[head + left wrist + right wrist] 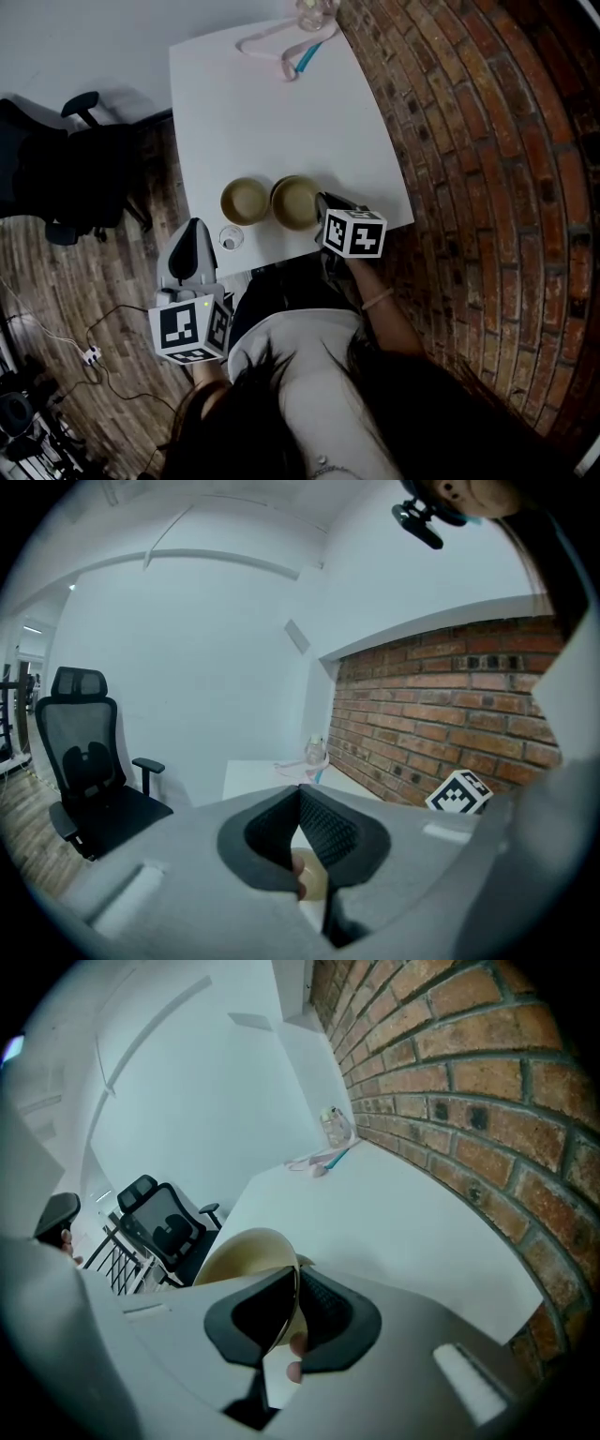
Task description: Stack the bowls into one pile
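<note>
- Two round, tan bowls with a smooth, matte look sat side by side near the front edge of a white table (272, 122), just beside each other; both looked empty.
- Left bowl (246, 201) stood free on the tabletop.
- Right bowl (295, 202) had its thin rim pinched between the dark, ribbed pads of the right gripper (292, 1279), which reached in from the bowl's right side. In the right gripper view the bowl wall rose tilted up between the jaws.
- Left gripper (300, 791) hung off the table's front left corner, clear of both bowls, its textured jaw tips pressed together with nothing between them.
- Each gripper carried a cube with black-and-white square markers.
- Tabletop was flat, plain and rectangular, set against a red brick wall (487, 122).
- Far end of the table held a clear glass jar (316, 11) and a looped pink strap (267, 39).
- Black mesh office chair (66, 178) stood to the left on a wood-plank floor (66, 281).
</note>
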